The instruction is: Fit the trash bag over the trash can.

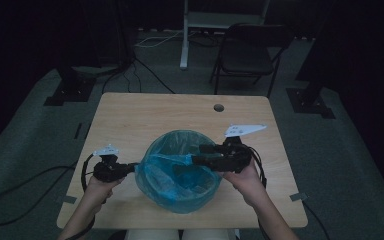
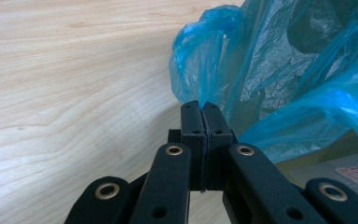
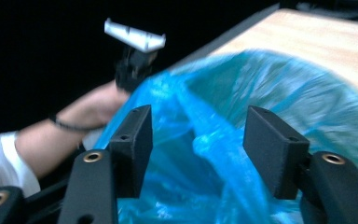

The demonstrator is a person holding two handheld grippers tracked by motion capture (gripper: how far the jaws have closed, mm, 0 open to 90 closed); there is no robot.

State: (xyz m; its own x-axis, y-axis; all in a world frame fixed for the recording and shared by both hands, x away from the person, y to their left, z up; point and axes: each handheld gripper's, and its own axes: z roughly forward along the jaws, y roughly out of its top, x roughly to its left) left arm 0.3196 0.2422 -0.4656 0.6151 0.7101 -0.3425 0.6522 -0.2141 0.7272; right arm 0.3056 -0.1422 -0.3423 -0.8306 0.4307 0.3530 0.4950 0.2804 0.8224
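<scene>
A blue plastic bag lines a round bin in the middle of the wooden table. My left gripper is at the bag's left rim. In the left gripper view its jaws are pressed together on a pinch of the blue bag. My right gripper reaches from the right over the bag's mouth. In the right gripper view it stands open, with a fold of the blue bag in the gap between the jaws. The left gripper and its hand show beyond the bag.
A round cable hole sits near the table's far edge. Behind the table stand a dark folding chair and a white stand, with cables across the floor. A black cable loops on the floor at left.
</scene>
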